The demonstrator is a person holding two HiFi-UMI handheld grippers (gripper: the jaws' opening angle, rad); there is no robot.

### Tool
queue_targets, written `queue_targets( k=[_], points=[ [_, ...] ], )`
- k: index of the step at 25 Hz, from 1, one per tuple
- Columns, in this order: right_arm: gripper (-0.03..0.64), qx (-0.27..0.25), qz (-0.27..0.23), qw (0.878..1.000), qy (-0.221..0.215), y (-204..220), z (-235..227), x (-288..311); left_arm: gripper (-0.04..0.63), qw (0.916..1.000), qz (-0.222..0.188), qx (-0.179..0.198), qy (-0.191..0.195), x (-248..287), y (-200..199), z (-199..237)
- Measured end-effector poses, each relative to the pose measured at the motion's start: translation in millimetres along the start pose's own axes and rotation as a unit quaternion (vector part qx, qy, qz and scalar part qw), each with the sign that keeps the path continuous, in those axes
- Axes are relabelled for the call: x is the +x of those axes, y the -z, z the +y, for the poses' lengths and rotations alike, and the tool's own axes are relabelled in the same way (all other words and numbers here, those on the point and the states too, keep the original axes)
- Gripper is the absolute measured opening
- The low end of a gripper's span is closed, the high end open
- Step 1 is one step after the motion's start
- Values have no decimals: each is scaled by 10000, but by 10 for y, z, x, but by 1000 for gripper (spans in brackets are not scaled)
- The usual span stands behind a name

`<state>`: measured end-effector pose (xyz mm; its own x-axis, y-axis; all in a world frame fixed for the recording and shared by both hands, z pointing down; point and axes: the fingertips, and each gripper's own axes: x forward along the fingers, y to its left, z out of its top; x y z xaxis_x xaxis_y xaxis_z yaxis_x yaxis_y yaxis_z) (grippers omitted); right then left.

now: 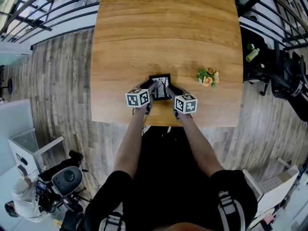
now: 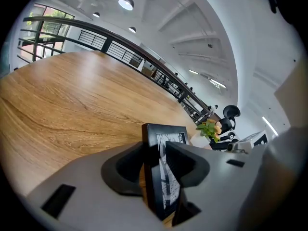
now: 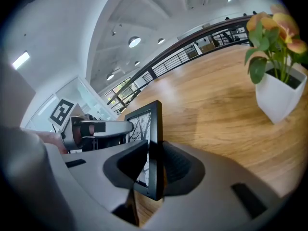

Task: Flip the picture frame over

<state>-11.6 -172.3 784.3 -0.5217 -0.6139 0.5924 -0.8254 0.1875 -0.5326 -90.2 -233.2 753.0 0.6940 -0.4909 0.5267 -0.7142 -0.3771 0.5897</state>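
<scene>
A small black picture frame (image 1: 160, 86) with a black-and-white print of bare branches is over the wooden table (image 1: 163, 28) near its front edge, print side towards me. My left gripper (image 1: 152, 87) has the frame's left edge (image 2: 166, 141) between its jaws; a sliver of table shows between one jaw and the frame, so the left gripper (image 2: 156, 160) is open. My right gripper (image 1: 170, 89) is shut on the frame's right edge (image 3: 144, 124), pads pressed on both faces. The right gripper (image 3: 155, 160) view also shows the left gripper beyond the frame.
A small white pot of orange flowers (image 1: 208, 76) stands on the table to the right of the frame, close to the right gripper (image 3: 276, 81). Railings run behind the table. An office chair (image 1: 284, 76) stands on the floor at the right.
</scene>
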Motion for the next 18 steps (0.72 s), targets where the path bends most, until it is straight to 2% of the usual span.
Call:
queue_targets(
  k=[11, 18],
  points=[
    [109, 179, 53, 9998, 77, -1, -150, 56, 156, 9985, 6, 371, -398, 176, -7, 20],
    [112, 277, 118, 9995, 125, 14, -177, 87, 163, 9972, 44, 477, -579, 211, 8, 53]
  ],
)
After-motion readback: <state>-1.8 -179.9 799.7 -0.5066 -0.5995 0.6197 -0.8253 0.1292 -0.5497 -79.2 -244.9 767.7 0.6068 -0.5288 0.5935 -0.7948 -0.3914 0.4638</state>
